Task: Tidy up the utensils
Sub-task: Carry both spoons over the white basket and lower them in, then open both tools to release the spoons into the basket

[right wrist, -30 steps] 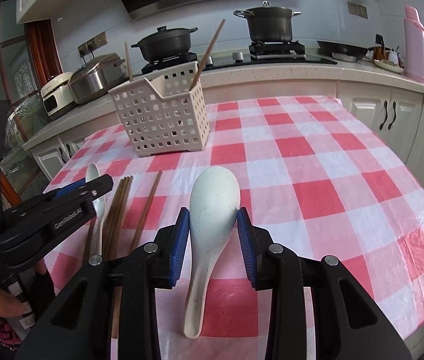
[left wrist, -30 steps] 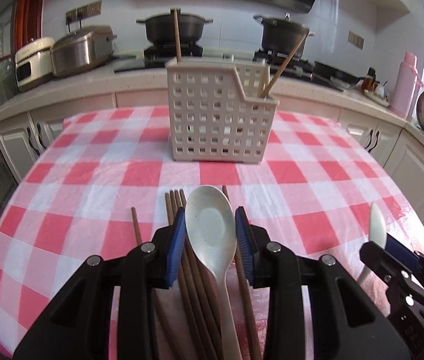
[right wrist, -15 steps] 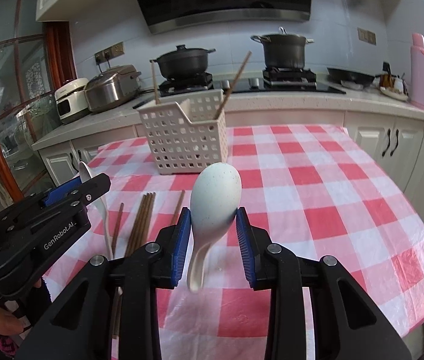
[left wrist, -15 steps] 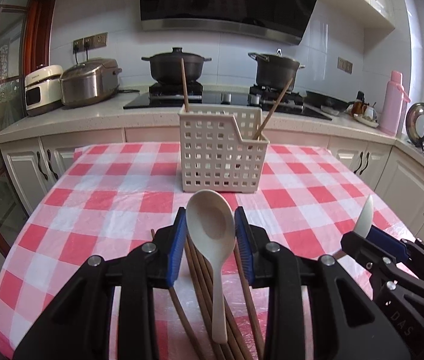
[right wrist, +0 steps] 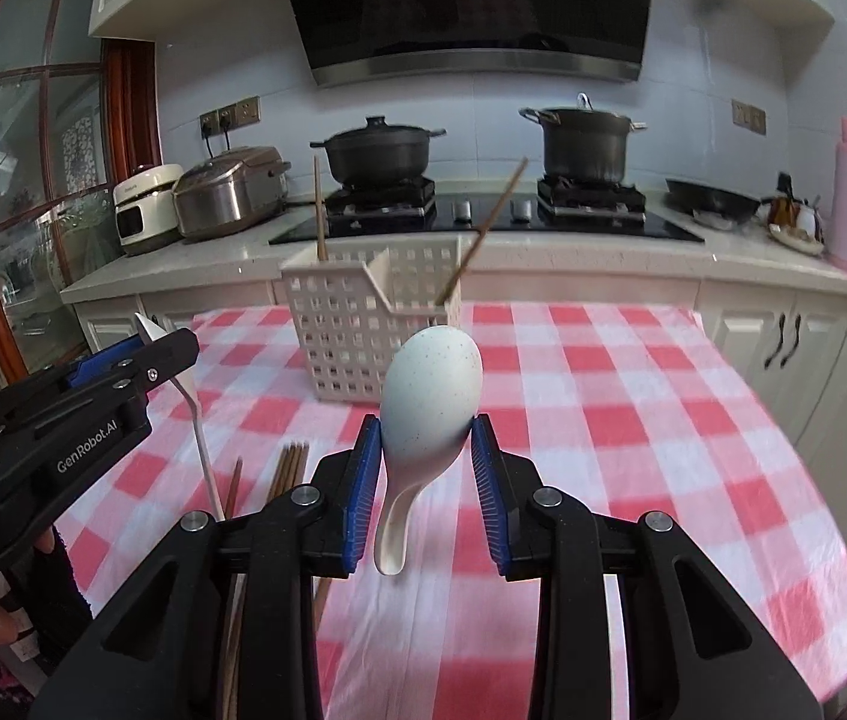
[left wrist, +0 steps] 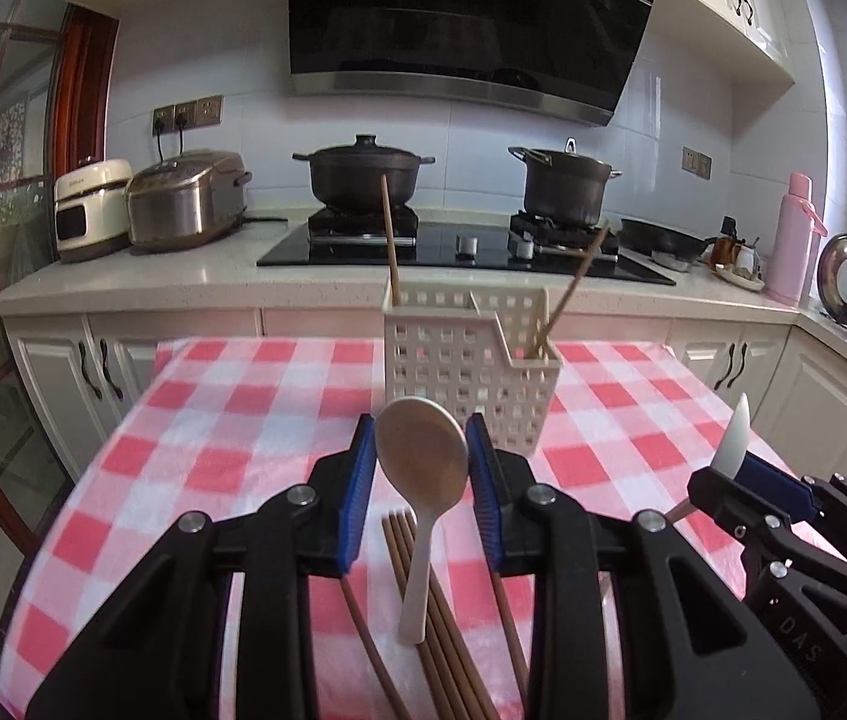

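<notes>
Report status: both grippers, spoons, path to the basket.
Left gripper shut on cream spoon, right gripper shut on speckled spoon. Both spoons clear of the table. Basket ahead, two chopsticks inside; nothing blocking.

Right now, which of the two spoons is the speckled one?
The spoon in the right gripper: its pale blue-white bowl is dotted with dark specks. The left gripper holds a plain cream spoon.

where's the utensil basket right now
The white utensil basket stands upright on the checked tablecloth at the table's far side, near the stove counter, straight ahead of both tongs, with two chopsticks sticking out of it.
</notes>
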Demonstrator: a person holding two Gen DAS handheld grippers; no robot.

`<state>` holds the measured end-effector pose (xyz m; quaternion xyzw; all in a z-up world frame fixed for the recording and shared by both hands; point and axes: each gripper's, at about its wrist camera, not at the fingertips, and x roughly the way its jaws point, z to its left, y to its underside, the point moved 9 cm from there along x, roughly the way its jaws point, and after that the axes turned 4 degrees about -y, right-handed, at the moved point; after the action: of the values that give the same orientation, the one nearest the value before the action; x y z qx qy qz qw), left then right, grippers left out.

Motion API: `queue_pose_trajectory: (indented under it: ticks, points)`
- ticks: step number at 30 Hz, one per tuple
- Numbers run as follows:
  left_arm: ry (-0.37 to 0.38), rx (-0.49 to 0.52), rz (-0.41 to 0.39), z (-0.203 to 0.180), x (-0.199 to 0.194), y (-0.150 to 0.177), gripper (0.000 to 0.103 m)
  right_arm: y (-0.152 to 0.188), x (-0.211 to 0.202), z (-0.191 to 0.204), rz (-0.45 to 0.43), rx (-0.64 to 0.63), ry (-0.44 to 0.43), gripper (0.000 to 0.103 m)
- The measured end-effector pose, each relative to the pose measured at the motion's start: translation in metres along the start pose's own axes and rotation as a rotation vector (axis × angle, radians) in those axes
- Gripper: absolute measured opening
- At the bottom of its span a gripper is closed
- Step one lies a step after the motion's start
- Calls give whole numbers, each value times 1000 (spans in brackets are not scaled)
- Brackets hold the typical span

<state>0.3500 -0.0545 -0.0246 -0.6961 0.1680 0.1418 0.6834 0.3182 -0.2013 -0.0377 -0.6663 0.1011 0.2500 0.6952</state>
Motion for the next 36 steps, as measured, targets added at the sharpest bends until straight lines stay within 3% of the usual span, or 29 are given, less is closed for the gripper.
queue_pose_trajectory:
  ticks: [16,22,28,36]
  points:
    - [21,9,-141,-13,32,-153,30,-138,49,-7,-132,-48,-21,30]
    - [20,8,-164,-16,58,-194,30,-166,77,-10,-126,-63,-24,30]
    - [24,-31,-137,-11,98,-198,30,-151,111,-10,-70,-68,-33,30]
    - [38,-84,17,2,162,-140,30,-112,152,-8,43,-82,-54,30]
